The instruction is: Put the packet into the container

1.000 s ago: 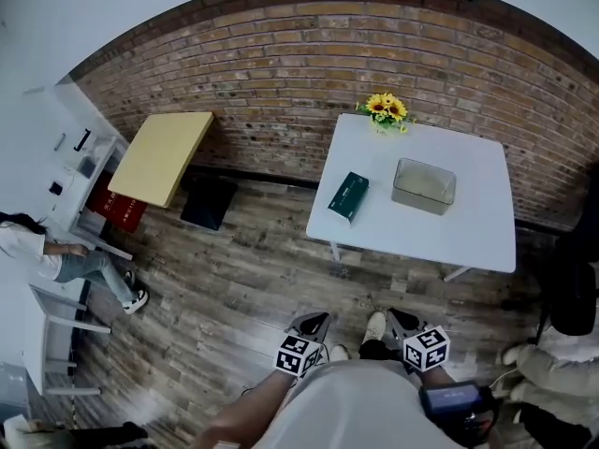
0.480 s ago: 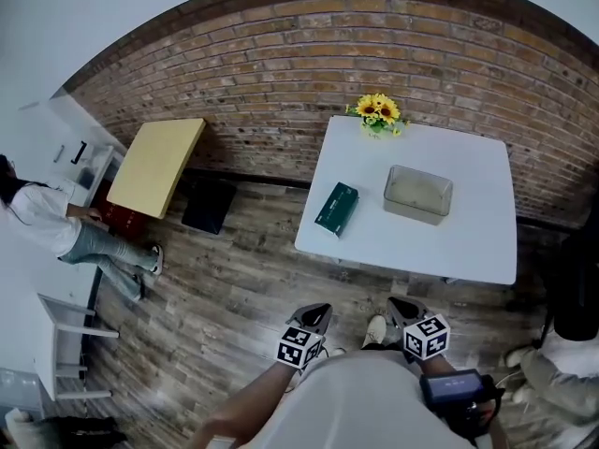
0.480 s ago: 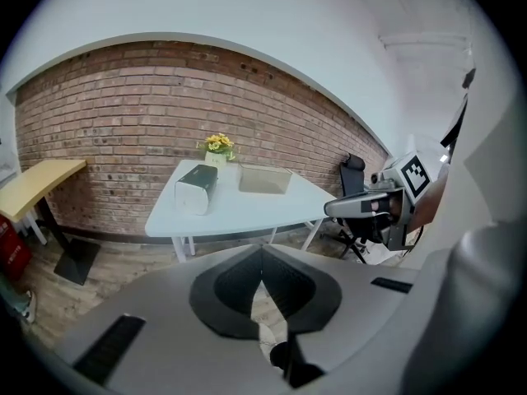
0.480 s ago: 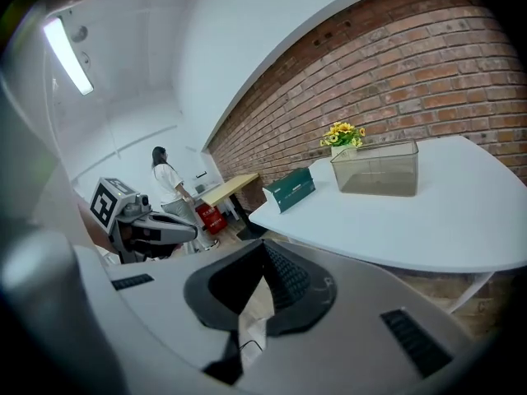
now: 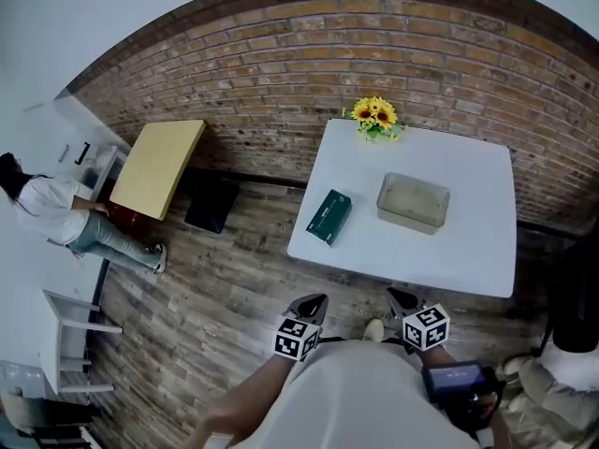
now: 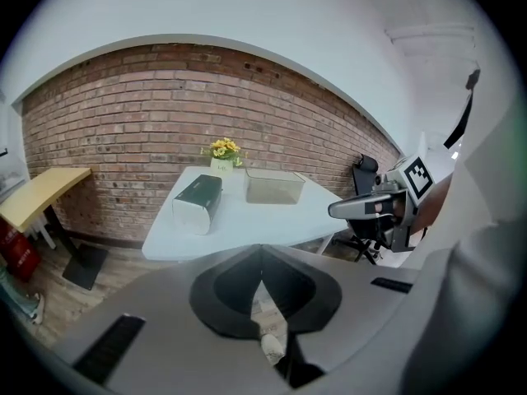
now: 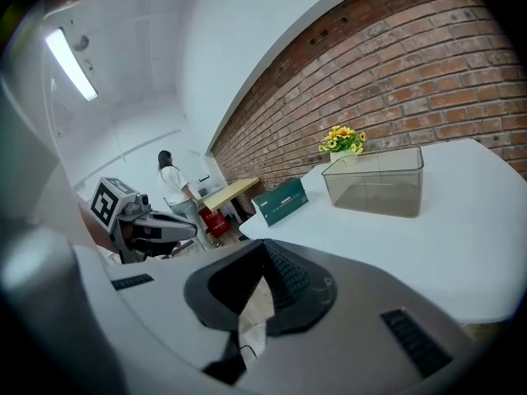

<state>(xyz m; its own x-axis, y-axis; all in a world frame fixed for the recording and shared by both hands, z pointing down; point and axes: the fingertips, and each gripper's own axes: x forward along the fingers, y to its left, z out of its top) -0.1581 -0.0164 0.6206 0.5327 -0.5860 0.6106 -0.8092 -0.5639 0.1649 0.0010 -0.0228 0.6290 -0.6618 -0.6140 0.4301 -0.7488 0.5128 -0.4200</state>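
Observation:
A dark green packet (image 5: 328,217) lies near the left edge of the white table (image 5: 468,251). To its right stands a clear, empty container (image 5: 413,203). My left gripper (image 5: 309,307) and right gripper (image 5: 404,300) are held close to my body, short of the table's near edge. Both are shut with nothing between the jaws. In the left gripper view the packet (image 6: 198,204) and container (image 6: 274,186) lie ahead beyond the meeting jaw tips (image 6: 262,249). From the right gripper view, the container (image 7: 375,181) is straight ahead and the packet (image 7: 280,201) to its left.
A pot of sunflowers (image 5: 374,117) stands at the table's far edge by the brick wall. A yellow table (image 5: 159,166) and a black mat (image 5: 211,204) are to the left. A person (image 5: 47,218) stands at far left. A black chair (image 5: 571,297) is at right.
Both grippers and the view have come closer to the white table. The person at far left has shifted position.

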